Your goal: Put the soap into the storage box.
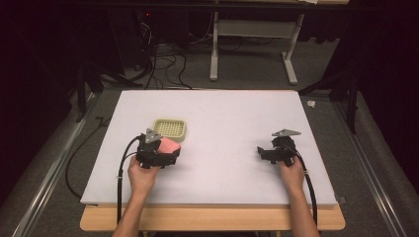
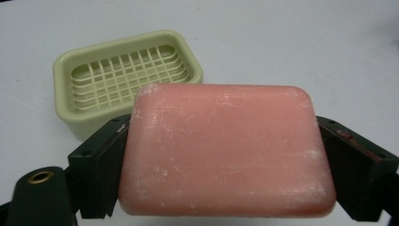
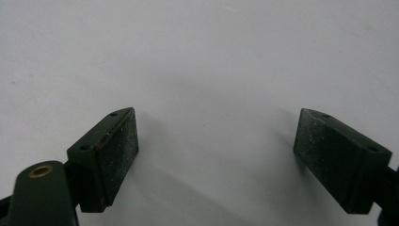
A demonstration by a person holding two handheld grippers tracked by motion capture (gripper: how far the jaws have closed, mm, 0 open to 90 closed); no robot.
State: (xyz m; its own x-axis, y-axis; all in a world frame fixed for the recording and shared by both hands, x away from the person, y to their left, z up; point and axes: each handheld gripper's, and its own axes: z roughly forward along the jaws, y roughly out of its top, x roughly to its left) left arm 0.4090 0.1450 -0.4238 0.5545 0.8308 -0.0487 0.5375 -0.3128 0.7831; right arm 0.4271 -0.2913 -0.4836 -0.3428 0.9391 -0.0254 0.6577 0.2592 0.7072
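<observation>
the left tool [image 2: 226, 155] pinches the pink soap bar [image 2: 226, 150] between its jaws, just before the green soap dish [image 2: 70, 94], toward the surface's [image 1: 237, 113] left edge; the right tool [image 3: 221, 160] is spread, near the right edge

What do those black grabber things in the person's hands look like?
Both the left gripper and the right gripper are black and chunky, each with two flat, blocky jaws. A grey three-cornered plate sits on top of each, and a black cable trails back from each along the forearm. A small brass-coloured ring shows near one jaw in both gripper views. The person's forearms are bare, with no sleeves showing.
</observation>
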